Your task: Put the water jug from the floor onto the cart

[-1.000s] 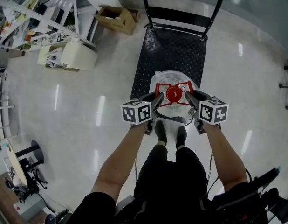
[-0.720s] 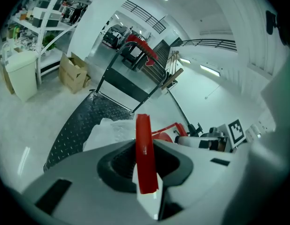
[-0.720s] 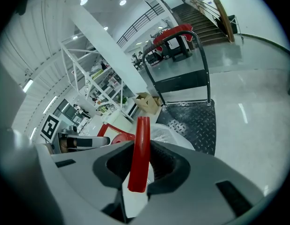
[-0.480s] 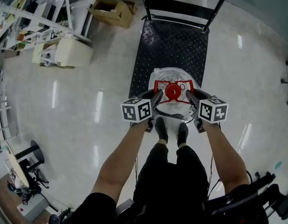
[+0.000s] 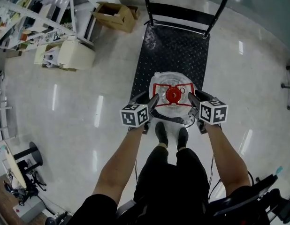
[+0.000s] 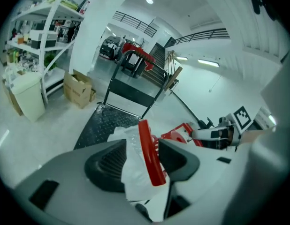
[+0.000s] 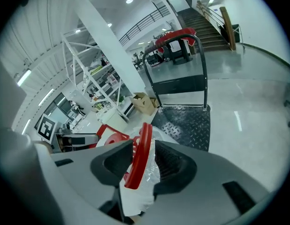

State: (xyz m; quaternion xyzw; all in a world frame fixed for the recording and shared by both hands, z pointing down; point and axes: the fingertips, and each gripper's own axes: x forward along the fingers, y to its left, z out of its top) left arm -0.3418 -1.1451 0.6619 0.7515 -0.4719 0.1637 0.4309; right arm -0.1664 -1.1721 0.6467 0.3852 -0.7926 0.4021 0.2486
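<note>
Jaws of both grippers stand apart around the water jug's point(image 5: 172, 108) red handle frame point(image 5: 160, 86), and both pairs have just been opening. The left gripper point(image 6: 144, 146) has ribbed dark pads on either side of one smooth red bar of that frame. Crinkled clear wrap is bunched in the gap, so the hold looks released. The right gripper point(image 7: 142, 149) is likewise slack, with a curved red bar leaning between its pads and wrap filling the space beside it. The jug stands upright on the near end of the cart point(image 5: 171, 50), on its black diamond-tread deck. It is round and clear, with a red cap point(image 5: 173, 94) at the centre of the squarish frame. Glossy pale floor point(image 5: 88, 102) lies all around.
</note>
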